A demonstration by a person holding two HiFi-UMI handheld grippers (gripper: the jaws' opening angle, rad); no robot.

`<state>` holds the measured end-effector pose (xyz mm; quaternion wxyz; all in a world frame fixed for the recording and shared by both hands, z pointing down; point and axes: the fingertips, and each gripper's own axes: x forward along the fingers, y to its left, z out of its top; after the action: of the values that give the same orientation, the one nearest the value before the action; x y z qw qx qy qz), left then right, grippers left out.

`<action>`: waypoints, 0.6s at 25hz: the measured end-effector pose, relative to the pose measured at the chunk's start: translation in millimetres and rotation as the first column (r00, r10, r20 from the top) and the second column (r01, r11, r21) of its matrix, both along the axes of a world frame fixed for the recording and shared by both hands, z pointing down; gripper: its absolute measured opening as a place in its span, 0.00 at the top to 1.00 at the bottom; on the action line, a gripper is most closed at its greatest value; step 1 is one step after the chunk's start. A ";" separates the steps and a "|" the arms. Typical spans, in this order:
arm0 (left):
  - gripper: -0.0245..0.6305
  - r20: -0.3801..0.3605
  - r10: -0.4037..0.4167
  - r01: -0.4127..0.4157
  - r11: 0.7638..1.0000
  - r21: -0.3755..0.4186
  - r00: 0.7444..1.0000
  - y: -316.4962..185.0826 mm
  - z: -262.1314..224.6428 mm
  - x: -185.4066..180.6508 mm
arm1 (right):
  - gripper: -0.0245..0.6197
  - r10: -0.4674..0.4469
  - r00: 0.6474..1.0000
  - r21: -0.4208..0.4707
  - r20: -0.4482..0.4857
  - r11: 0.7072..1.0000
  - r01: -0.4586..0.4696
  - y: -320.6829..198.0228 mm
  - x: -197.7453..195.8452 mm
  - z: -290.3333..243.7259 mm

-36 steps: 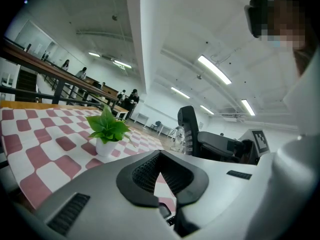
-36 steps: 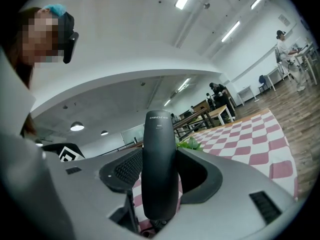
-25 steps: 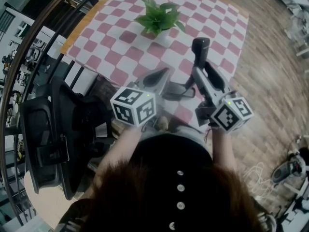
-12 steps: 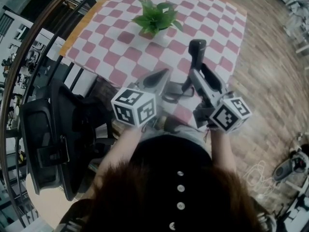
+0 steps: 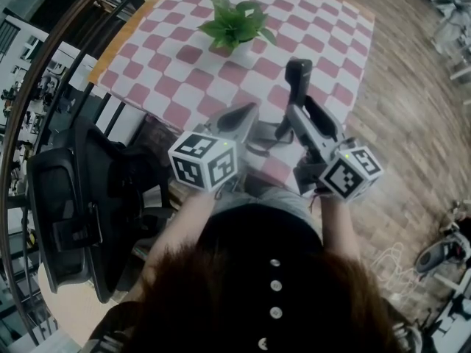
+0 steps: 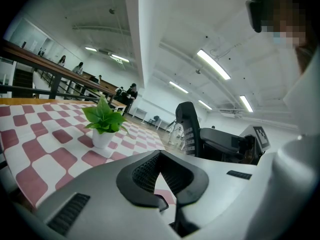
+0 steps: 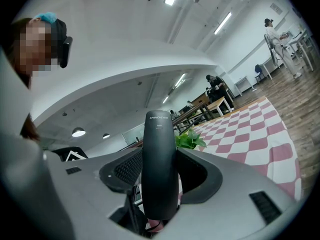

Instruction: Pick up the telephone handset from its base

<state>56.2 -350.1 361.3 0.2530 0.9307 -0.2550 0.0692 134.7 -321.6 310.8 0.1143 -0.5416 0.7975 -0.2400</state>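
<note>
Pink-and-white checked cloth covers the desk (image 5: 173,72), with a potted plant (image 5: 235,24) near its middle. We hold the right gripper (image 7: 161,176) clamped on the black telephone handset (image 7: 160,149), upright over the desk's near edge. Our left gripper (image 6: 167,199) is closed on nothing, just beside it.

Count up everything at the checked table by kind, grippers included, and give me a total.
Potted plant: 1
Telephone handset: 1, clamped in the right gripper's jaws
Grippers: 2, the left gripper and the right gripper
Total: 4
</note>
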 end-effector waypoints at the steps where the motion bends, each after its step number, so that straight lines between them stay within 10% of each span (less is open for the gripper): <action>1: 0.95 0.000 0.001 -0.001 1.000 0.001 1.000 0.3 0.0 0.2 | 0.62 -0.003 1.000 0.003 0.001 1.000 0.003 0.1 -0.6 -0.5; 15: 0.95 -0.002 -0.011 0.011 1.000 -0.002 1.000 2.5 0.7 -4.8 | 0.62 -0.002 1.000 -0.002 0.003 1.000 0.002 3.3 -1.8 0.4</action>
<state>51.4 -347.6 361.9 0.2546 0.9292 -0.2596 0.0670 132.9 -318.3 311.2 0.1146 -0.5406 0.7976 -0.2417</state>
